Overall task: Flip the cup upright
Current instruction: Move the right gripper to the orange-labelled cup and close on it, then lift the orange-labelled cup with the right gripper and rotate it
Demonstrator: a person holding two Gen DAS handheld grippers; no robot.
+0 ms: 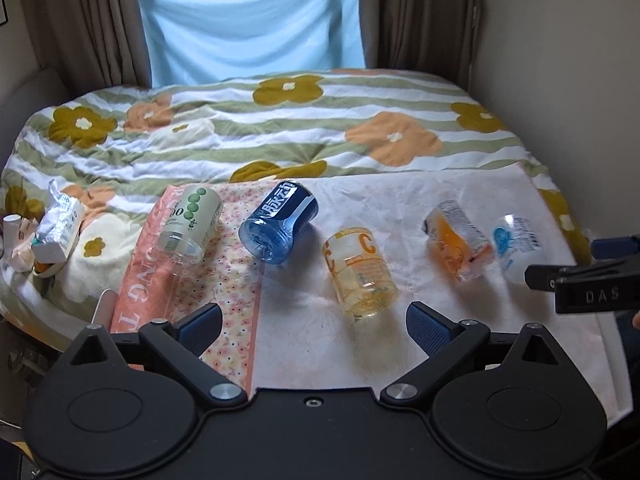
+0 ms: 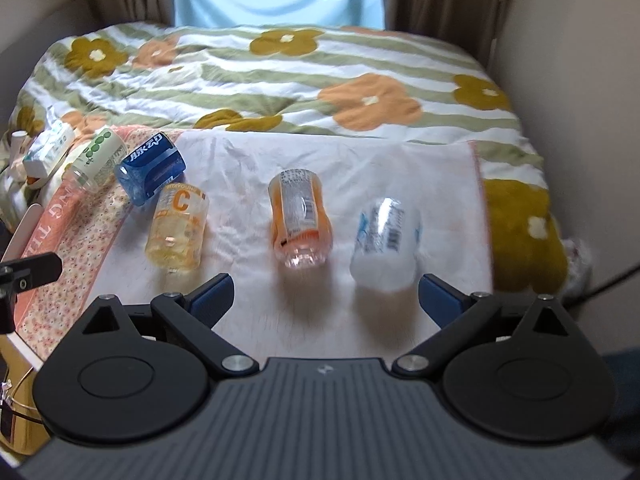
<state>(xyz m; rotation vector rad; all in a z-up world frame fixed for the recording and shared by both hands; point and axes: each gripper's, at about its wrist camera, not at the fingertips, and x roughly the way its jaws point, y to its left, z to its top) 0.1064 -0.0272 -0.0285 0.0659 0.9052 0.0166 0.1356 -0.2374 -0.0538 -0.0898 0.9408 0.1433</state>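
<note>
Left gripper (image 1: 314, 330) and right gripper (image 2: 326, 300) both gape wide, holding nothing; beyond them five cups lie on their sides across the cloth (image 2: 248, 160): yellow cup (image 1: 360, 272), orange cup (image 2: 300, 220), white cup (image 2: 386, 240), blue cup (image 1: 278, 222), green cup (image 1: 190, 220); quilt (image 1: 280, 128) behind.

A bed (image 1: 280, 128) under a flowered, striped quilt carries a white cloth (image 1: 420, 208) near its front edge. Five cut bottle cups lie on their sides across the cloth — green (image 1: 188, 220), blue (image 1: 280, 222), yellow (image 1: 360, 272), orange (image 1: 456, 240), clear (image 1: 516, 246). By the left edge sit crumpled packets (image 1: 56, 232).
</note>
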